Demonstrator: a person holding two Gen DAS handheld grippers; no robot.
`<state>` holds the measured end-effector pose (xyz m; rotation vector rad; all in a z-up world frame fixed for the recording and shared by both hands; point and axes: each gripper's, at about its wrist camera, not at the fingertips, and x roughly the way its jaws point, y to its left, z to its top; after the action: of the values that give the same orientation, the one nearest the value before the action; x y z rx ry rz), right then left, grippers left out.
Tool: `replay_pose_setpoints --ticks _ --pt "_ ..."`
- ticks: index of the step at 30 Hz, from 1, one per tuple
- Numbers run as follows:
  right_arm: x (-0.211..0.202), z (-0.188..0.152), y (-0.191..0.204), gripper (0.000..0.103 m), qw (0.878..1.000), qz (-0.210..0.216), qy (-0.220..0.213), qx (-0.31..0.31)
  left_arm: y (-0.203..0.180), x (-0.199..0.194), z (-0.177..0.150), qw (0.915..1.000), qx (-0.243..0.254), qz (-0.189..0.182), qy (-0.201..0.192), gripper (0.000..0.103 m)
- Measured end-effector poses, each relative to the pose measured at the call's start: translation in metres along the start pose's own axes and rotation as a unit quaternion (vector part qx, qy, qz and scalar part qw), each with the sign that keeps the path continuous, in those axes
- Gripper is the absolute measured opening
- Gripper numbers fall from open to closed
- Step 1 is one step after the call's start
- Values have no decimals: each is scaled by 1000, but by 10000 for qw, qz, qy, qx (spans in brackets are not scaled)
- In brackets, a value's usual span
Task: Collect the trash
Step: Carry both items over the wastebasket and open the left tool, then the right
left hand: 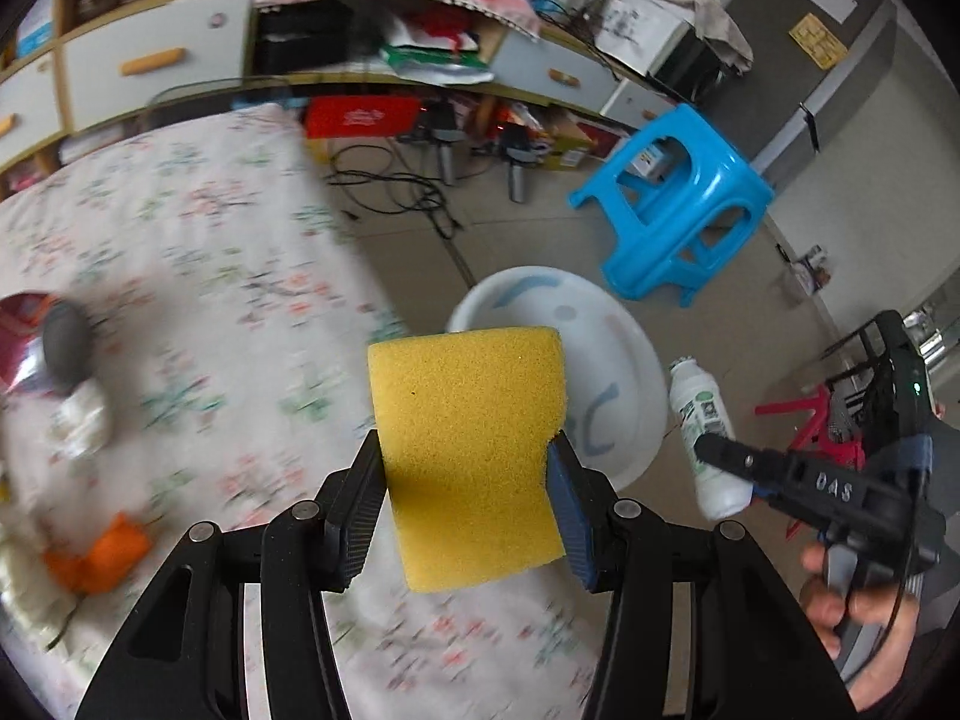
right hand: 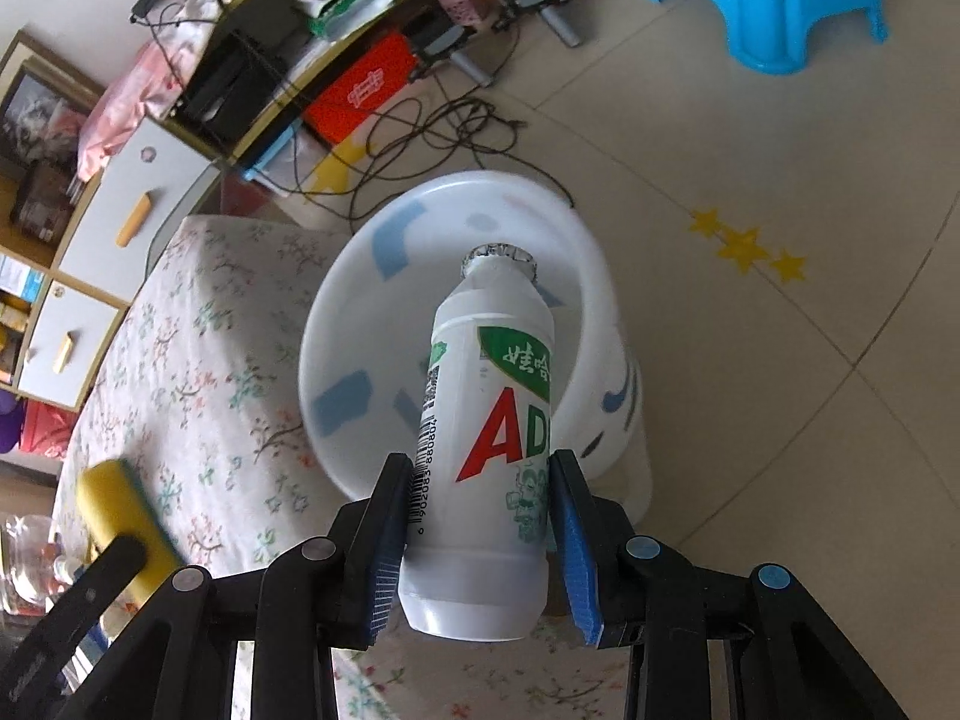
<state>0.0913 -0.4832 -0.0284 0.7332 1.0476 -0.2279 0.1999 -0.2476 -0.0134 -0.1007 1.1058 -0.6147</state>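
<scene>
Your left gripper (left hand: 465, 504) clamps a soft, light sponge (left hand: 468, 450); your right gripper (right hand: 480, 534) squeezes a slick bottle (right hand: 486, 444) mid-body.

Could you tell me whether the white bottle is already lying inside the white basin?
No, the white bottle is clamped between the pads of the right gripper, above the white basin.

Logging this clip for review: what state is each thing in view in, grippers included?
Left gripper: shut on the sponge.
Sponge: yellow, pinched between the pads, held in the air.
Right gripper: shut on the bottle.
Bottle: white, gripped near its base, foil-topped neck pointing toward the basin.
Basin: white, on the floor beside the table, nothing visible inside.
Blue stool: upright on the floor.
</scene>
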Motion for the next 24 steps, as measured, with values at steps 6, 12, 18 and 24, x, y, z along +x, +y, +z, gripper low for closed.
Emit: replay_pose_setpoints --ticks 6,12,18,24 --pt "2 7 -11 40 10000 -36 -6 56 -17 33 17 9998 121 -143 16 54" --pt "3 10 -15 40 9999 -9 -14 116 -27 47 26 9997 256 -41 -48 71" --pt "5 11 -13 41 9999 -55 -50 83 -20 28 18 9989 266 390 -76 88" --pt "11 14 1 41 10000 -55 -46 -35 8 -22 -1 9964 292 723 -329 100"
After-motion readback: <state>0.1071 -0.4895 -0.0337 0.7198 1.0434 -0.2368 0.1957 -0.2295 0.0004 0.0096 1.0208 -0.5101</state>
